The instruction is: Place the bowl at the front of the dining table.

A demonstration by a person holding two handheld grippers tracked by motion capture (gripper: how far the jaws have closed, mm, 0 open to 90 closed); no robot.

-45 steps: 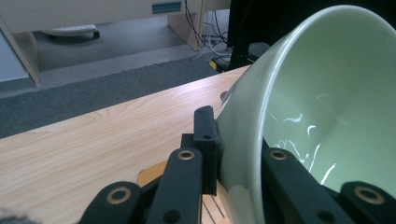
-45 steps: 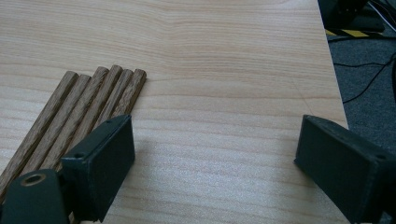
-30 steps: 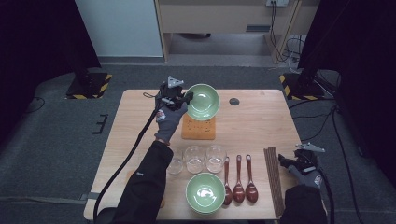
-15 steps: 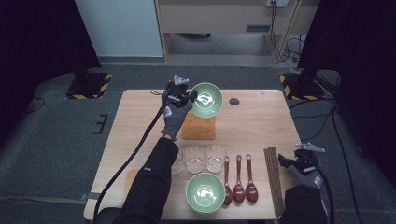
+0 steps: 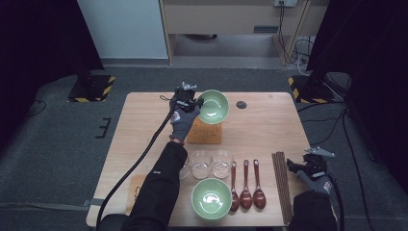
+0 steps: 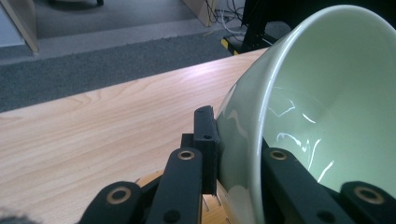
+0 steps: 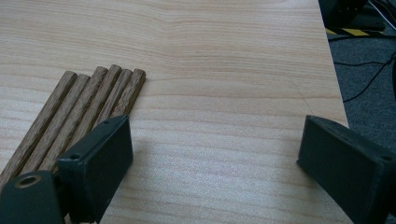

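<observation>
left gripper [image 5: 198, 102] clamps green bowl's [image 5: 214, 106] rim, bowl to its right.

The held bowl [image 5: 213, 106] is pale green with a glossy glaze. The bench [image 5: 269, 130] is light wood grain, the chopsticks [image 7: 74, 122] dark brown, the spoons [image 5: 246, 187] reddish brown.

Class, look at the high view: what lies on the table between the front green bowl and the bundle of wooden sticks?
Three wooden spoons, side by side, in the high view.
</observation>
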